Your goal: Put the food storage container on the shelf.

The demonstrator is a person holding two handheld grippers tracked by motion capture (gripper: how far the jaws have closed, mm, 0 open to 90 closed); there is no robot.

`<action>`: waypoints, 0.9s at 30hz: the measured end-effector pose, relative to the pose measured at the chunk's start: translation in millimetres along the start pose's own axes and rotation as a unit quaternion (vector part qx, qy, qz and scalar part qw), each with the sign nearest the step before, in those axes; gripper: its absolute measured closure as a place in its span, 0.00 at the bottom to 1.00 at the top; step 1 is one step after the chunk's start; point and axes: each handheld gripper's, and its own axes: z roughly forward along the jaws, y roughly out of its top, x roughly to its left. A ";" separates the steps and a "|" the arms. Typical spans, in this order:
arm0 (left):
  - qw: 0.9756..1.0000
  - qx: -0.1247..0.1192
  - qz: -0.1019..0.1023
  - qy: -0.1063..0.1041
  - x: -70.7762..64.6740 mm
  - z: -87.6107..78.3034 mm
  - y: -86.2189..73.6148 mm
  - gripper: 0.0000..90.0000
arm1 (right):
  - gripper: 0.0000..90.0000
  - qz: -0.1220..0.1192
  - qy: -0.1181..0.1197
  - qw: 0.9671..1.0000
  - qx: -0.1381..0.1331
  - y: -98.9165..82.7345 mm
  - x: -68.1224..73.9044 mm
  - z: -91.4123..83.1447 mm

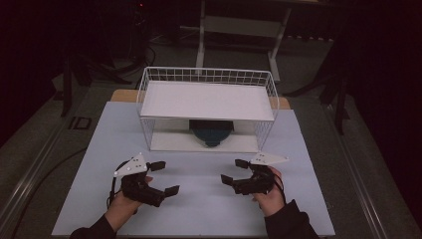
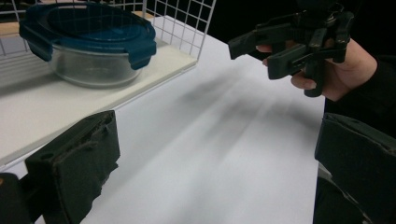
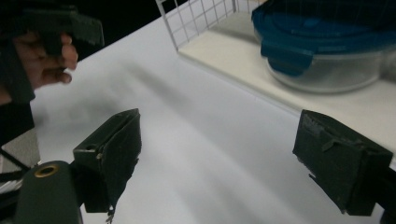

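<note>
Jaws gape wide on the left gripper (image 1: 166,178) and right gripper (image 1: 232,171), both empty, near the blue-lidded round glass container (image 1: 211,132).

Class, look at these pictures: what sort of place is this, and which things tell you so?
Probably a lab or recording set-up: a white table, a wire shelf rack holding a lidded glass container, dark surroundings with bare frames behind.

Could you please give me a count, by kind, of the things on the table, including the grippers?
Hand-held gripper: 2, left and right
Wire rack: 1
Glass container with blue lid: 1
Total: 4
</note>
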 end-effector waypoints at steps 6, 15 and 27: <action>1.000 0.009 0.000 -0.006 -0.8 -2.9 -9.5 0.00 | 0.16 -0.005 -0.006 1.000 -0.004 -13.9 4.4 -17.3; 1.000 0.017 0.004 -0.004 -2.5 -4.7 -17.7 0.00 | 0.17 -0.004 -0.015 1.000 -0.010 -30.4 3.4 -38.5; 0.999 0.026 0.017 0.008 -1.7 -6.0 -25.8 0.00 | 0.17 -0.027 -0.039 0.999 0.003 -53.2 -11.3 -48.7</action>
